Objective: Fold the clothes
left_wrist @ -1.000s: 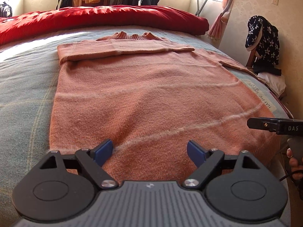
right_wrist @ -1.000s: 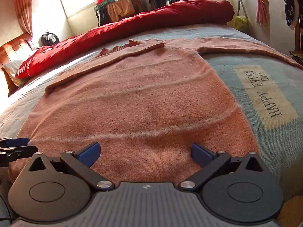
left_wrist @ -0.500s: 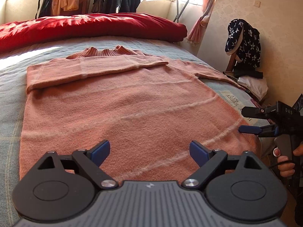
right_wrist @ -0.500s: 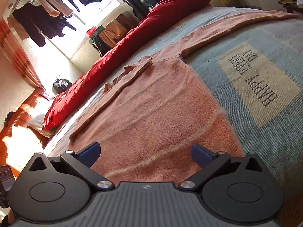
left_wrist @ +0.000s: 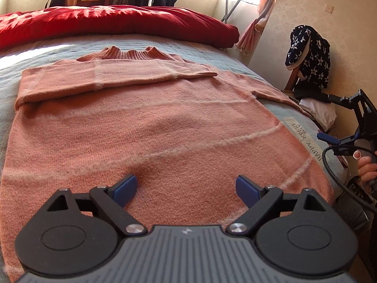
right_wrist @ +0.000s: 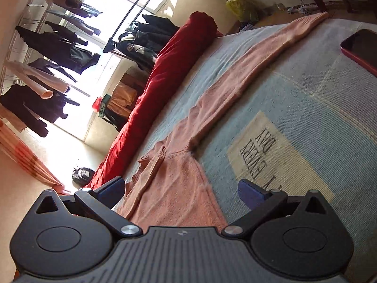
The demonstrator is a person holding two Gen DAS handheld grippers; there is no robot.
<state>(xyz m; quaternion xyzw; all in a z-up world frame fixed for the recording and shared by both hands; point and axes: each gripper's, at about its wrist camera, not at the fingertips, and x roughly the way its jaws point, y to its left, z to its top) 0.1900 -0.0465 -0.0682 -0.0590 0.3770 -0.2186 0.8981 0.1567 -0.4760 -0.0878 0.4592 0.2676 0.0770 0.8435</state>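
A salmon-pink knit sweater (left_wrist: 146, 127) lies flat on the bed, neck at the far end, its left sleeve folded across the chest. Its right sleeve (right_wrist: 254, 68) stretches straight out over the blue bedspread. My left gripper (left_wrist: 186, 188) is open and empty, low over the sweater's hem. My right gripper (right_wrist: 181, 188) is open and empty above the sweater's right side near the armpit; it also shows in the left wrist view (left_wrist: 339, 127), off the bed's right edge.
A red duvet (left_wrist: 113, 26) is rolled along the far side of the bed. A red-cased phone (right_wrist: 360, 47) lies on the bedspread (right_wrist: 318, 99) near the sleeve. A chair with a star-patterned garment (left_wrist: 308, 56) stands right of the bed. Clothes racks line the window.
My left gripper has moved forward and right over the hem. My right gripper has risen, tilted and swung toward the outstretched right sleeve. Both stay open.
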